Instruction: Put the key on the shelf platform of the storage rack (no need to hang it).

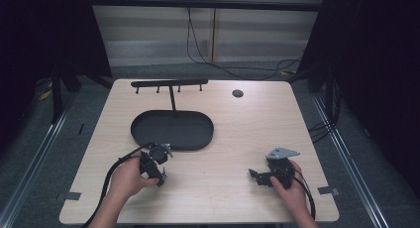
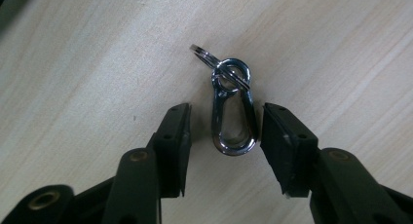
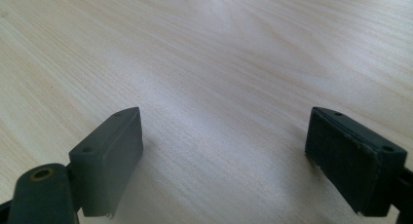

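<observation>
The worktop (image 1: 233, 139) lies bare across its whole right half, so a hand can pass freely there, with just a small dark round cap (image 1: 237, 93) near the far edge. Left of centre, the black oval tray (image 1: 143, 134) blocks the middle, its raised rim a low obstacle, and behind it a post carries a hook rail (image 1: 169, 83) (four short pegs hang under it). The near strip of wood along the front edge is open.

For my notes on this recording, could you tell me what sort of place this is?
Probably a lab recording station: a bare wooden table with dark curtains at the sides, cables along the back wall, and a black tray with a hook rack.
</observation>
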`<state>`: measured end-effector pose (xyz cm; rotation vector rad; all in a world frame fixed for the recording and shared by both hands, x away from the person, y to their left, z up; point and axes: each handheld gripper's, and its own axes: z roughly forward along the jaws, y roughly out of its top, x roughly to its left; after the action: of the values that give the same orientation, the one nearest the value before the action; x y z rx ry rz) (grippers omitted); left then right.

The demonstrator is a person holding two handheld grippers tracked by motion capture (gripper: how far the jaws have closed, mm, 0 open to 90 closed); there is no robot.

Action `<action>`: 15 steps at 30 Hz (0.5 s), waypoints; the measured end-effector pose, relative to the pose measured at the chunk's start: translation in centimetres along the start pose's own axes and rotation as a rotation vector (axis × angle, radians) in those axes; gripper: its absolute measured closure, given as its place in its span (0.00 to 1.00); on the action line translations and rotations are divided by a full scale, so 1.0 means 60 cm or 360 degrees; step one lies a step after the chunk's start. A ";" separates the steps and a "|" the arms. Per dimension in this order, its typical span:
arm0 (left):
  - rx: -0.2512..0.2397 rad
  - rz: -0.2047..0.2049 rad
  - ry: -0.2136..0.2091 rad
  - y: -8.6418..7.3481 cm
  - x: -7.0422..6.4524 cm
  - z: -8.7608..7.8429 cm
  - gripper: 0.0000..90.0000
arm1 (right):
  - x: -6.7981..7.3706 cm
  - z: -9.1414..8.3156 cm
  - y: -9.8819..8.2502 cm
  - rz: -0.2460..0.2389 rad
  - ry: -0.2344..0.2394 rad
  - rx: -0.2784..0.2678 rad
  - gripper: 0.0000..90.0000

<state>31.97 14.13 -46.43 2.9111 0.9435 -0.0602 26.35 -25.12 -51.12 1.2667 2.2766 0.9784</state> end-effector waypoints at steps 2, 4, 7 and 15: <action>0.0017 0.0007 0.0030 0.003 -0.002 0.000 0.66 | 0.000 0.000 0.000 0.0000 0.0000 0.0000 0.15; 0.0028 0.0004 0.0027 0.006 -0.004 0.000 0.70 | 0.000 0.000 0.000 0.0000 0.0000 0.0000 0.15; 0.0019 -0.0024 0.0024 0.007 -0.006 0.000 0.75 | 0.000 0.000 0.000 0.0000 0.0000 0.0000 0.15; 0.0019 -0.0078 0.0005 0.009 0.000 0.000 0.76 | 0.000 0.000 0.000 0.0000 0.0000 0.0000 0.15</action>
<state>32.27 13.70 -46.37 2.9000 1.0183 -0.0644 26.35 -25.12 -51.12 1.2668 2.2764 0.9785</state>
